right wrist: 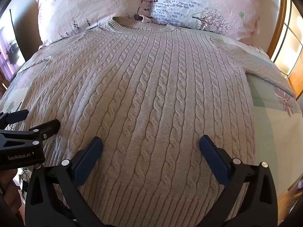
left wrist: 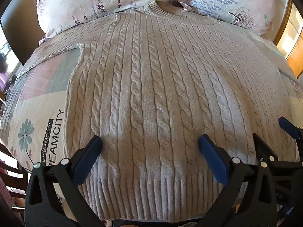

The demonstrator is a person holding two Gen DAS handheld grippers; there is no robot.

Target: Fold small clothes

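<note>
While cable-knit sweater lies flat on quilt, collar toward pillows, left gripper and right gripper hover above hem, jaws spread, holding nothing.

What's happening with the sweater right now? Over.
Left gripper open, right gripper open, both above the hem end. Sweater flat on the bed, unfolded, collar at the pillows. Nothing in the way.

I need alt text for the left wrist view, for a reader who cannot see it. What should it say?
A cream cable-knit sweater lies flat and unfolded on a patterned bedspread, collar toward two floral pillows. The open left gripper hovers over its ribbed hem, holding nothing. The right gripper, also open, shows at the right edge.
</note>
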